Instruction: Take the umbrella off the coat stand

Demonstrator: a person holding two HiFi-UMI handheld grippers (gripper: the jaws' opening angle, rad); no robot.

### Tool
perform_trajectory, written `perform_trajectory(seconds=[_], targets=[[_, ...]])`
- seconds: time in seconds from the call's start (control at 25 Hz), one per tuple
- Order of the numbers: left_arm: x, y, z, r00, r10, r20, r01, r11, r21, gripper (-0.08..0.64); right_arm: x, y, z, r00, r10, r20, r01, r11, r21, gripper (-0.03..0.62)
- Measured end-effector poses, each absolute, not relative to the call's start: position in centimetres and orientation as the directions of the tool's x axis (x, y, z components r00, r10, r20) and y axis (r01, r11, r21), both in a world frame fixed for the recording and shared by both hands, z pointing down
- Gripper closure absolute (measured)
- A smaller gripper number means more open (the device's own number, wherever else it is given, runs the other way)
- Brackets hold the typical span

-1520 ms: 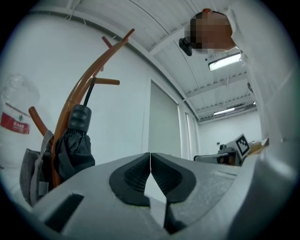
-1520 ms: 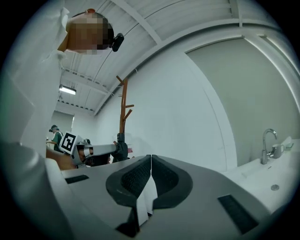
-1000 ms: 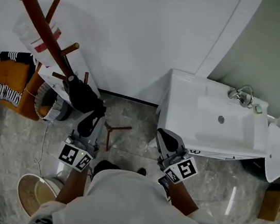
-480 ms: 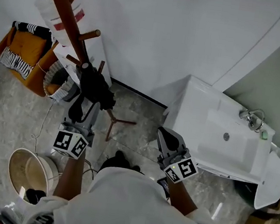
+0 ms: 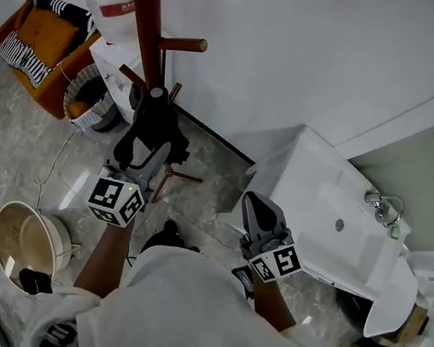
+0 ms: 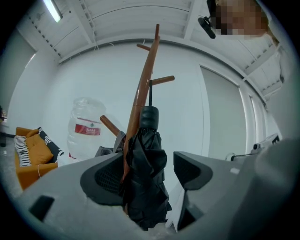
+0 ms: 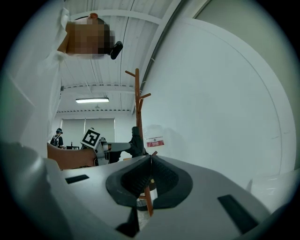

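The left gripper's (image 6: pixel 149 172) jaws have just been opening and stand wide apart around the folded black umbrella (image 6: pixel 148 140), not pressing it. It hangs against the coat stand (image 6: pixel 143 89), close to the wall (image 5: pixel 300 52). The right gripper's (image 7: pixel 150 159) jaws are together and empty, over open floor (image 5: pixel 208 208) beside the sink (image 5: pixel 330 226). The print on the bottle's (image 6: pixel 86 133) red label is too small to read.

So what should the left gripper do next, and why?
Probably close the left gripper on the umbrella: its jaws have just been opening and stand wide with the folded umbrella between them, unpressed, still hanging on the coat stand.
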State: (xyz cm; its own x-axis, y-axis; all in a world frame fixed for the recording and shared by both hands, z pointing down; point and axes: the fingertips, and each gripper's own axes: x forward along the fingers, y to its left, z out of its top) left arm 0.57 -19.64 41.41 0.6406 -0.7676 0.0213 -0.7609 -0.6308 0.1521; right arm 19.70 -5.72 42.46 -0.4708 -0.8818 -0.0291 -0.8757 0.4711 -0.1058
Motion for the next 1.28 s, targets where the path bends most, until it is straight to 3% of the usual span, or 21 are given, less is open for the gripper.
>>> perform_trajectory(seconds=[0.44, 0.8, 1.28], targets=[[2.2, -22.1, 43.2, 0.623, -0.779, 0.072, -0.776, -0.604, 0.183, 0.225, 18.6, -7.9, 43.0, -0.527, -0.85, -0.005, -0.843, 0.524, -0.121, 0.577], [2.5, -23.1, 43.5, 0.499, -0.863, 0.082, -0.859, -0.479, 0.183, 0.23, 21.1, -10.5, 42.6, -0.644, -0.765, -0.001, -0.761, 0.64, -0.104, 0.577], [2.5, -23.1, 42.9, 0.451, -0.888, 0.087, -0.884, -0.431, 0.181, 0.298, 21.4, -12.7, 42.5, -0.718, -0.696, -0.021, -0.69, 0.715, -0.111, 0.577]])
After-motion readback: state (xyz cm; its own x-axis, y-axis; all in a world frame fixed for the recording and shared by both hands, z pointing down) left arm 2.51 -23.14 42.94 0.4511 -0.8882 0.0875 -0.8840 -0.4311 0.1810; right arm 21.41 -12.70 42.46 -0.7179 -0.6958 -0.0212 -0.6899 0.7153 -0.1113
